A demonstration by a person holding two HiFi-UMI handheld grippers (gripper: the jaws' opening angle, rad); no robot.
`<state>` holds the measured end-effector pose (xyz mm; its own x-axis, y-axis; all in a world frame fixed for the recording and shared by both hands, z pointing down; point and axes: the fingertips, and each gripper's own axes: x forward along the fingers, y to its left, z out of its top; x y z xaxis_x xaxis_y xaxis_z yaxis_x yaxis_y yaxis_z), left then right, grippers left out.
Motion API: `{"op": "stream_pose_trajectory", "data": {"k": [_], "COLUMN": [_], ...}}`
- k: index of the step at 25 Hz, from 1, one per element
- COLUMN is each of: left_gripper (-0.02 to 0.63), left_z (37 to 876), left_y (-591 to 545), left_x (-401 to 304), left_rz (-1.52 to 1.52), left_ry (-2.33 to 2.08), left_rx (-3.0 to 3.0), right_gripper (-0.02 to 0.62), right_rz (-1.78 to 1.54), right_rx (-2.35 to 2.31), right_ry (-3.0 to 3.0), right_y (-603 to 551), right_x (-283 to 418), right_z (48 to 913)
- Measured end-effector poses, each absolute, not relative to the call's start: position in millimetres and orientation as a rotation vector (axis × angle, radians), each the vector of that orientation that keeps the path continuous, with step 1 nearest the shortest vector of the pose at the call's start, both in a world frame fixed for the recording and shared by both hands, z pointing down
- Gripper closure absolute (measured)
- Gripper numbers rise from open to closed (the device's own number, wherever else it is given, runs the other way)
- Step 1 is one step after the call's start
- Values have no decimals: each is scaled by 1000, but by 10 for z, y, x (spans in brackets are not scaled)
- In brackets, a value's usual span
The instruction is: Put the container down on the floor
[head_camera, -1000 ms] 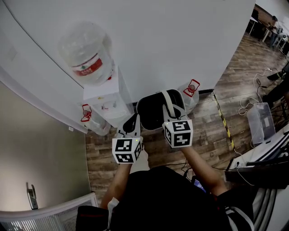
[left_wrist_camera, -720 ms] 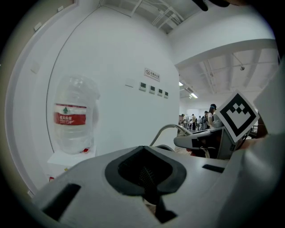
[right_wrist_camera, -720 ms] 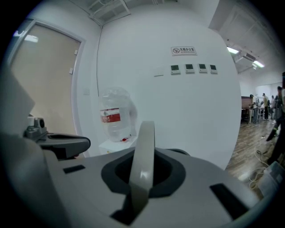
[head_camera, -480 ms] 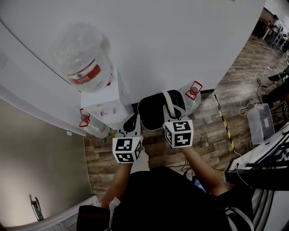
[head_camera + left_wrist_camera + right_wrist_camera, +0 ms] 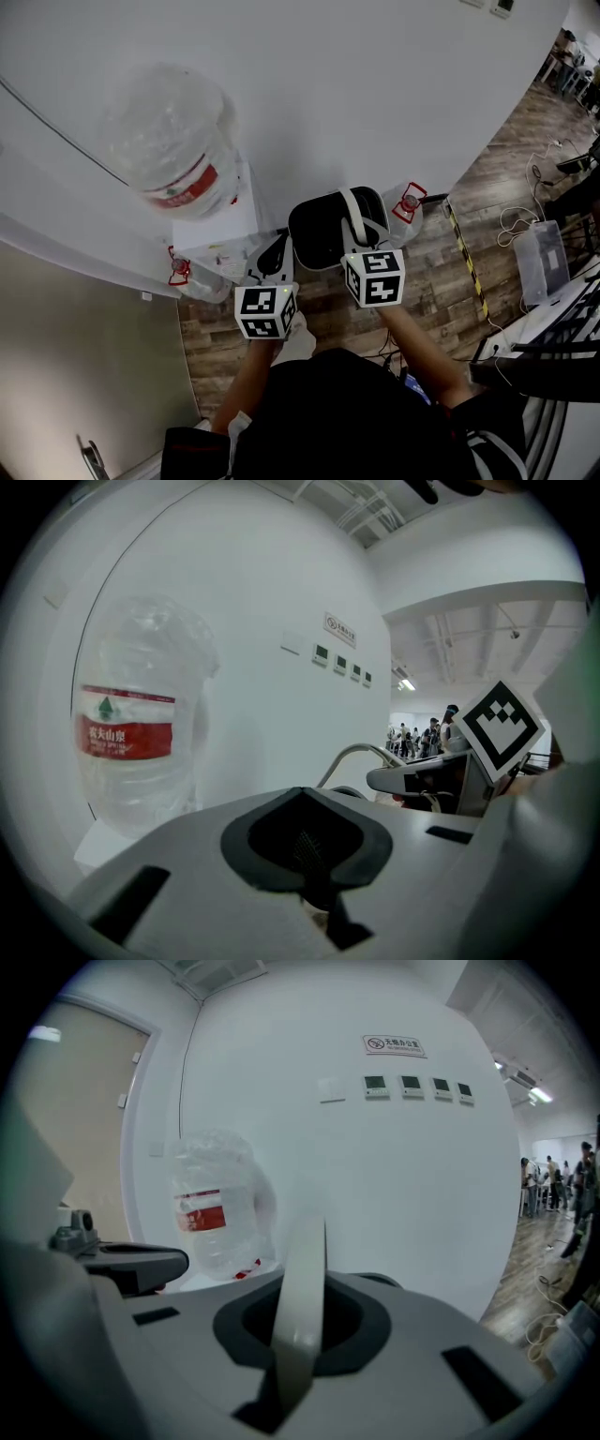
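Head view: big clear water bottle (image 5: 173, 141) sits upside down on a white dispenser (image 5: 220, 230) against the white wall (image 5: 375, 84). The left gripper view shows its red label with a green logo and white Chinese characters, 农夫山泉, plus a smaller line too fine to read. Two more bottles stand on the wood floor (image 5: 422, 281), one (image 5: 408, 202) right of the dispenser and one (image 5: 187, 272) left of it, both with red cap handles. The right gripper view shows a small wall sign (image 5: 394, 1046) with a red mark, print unreadable, and a row of small wall panels (image 5: 417, 1085) under it. Both marker cubes carry black-and-white square codes. The container (image 5: 323, 230), white rim and dark inside, is held in the air in front of the person, above the floor and just beside the dispenser, not set down. Right hand-held gripper (image 5: 361, 234) is clamped on the container's white handle (image 5: 300, 1307), and the band runs up between its closed jaws. Left hand-held gripper (image 5: 274, 258) meets the container's left rim. Its jaws look drawn together with something dark between them, but its own view does not show that grip clearly. People stand far off down the room at the right edge of both gripper views, too small to detail.
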<state>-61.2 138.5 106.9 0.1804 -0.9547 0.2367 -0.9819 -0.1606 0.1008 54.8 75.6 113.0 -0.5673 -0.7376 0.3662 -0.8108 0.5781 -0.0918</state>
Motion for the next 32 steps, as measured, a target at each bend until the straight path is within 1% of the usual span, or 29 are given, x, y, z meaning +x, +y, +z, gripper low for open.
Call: {"op": "stream_pose_trajectory", "data": {"k": [20, 32], "left_gripper": [591, 591], "left_z": [1008, 1250], "left_y": [439, 304], "left_x": [-1427, -1492], "left_rz": [173, 192], "left_ry": [-1766, -1655], "left_rx": [2318, 2337], "right_gripper": [561, 561], "right_rz": [370, 399], "right_rx": [1380, 1420], "right_ry": [-2434, -2373], "right_y": [-127, -220], "right_x": [-193, -306], "right_z": [1100, 1283]}}
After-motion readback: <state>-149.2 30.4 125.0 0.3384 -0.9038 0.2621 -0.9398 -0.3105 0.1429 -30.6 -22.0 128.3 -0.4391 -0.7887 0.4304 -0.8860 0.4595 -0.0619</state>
